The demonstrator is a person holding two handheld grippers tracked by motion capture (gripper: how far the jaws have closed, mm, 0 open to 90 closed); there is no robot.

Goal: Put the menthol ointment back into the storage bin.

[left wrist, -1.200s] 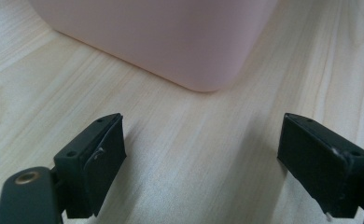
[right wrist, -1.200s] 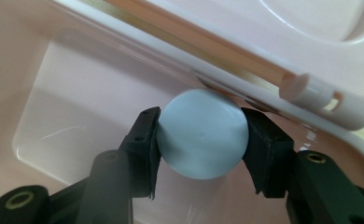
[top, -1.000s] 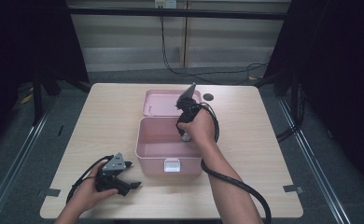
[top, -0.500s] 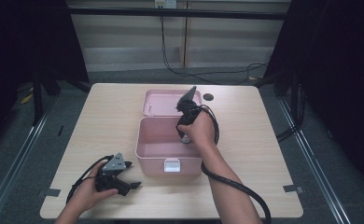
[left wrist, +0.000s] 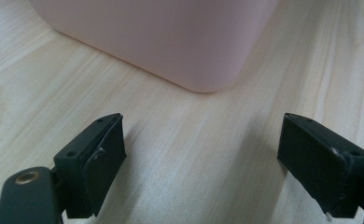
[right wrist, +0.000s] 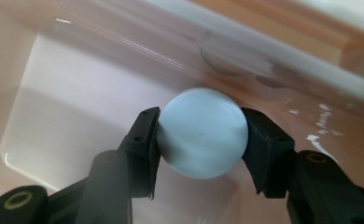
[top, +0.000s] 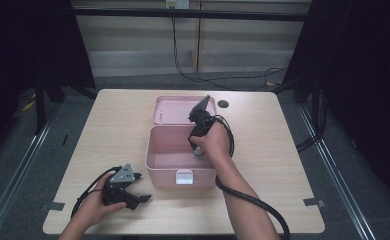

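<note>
White round cap (right wrist: 202,133) clamped between right tool (right wrist: 199,135) pads, inside pink box (top: 164,150).

You're working on a worktop (top: 108,130) of pale, matt wood-grain laminate. The pink box (top: 178,155) looks like smooth, glossy plastic, its inner walls catching reflections, and the pale blue-white cap (right wrist: 202,133) in your right tongs (right wrist: 201,140) has a smooth satin sheen. Your left tongs (left wrist: 217,163) are matt black plastic, with a brass-coloured rivet at 7 o'clock.
</note>
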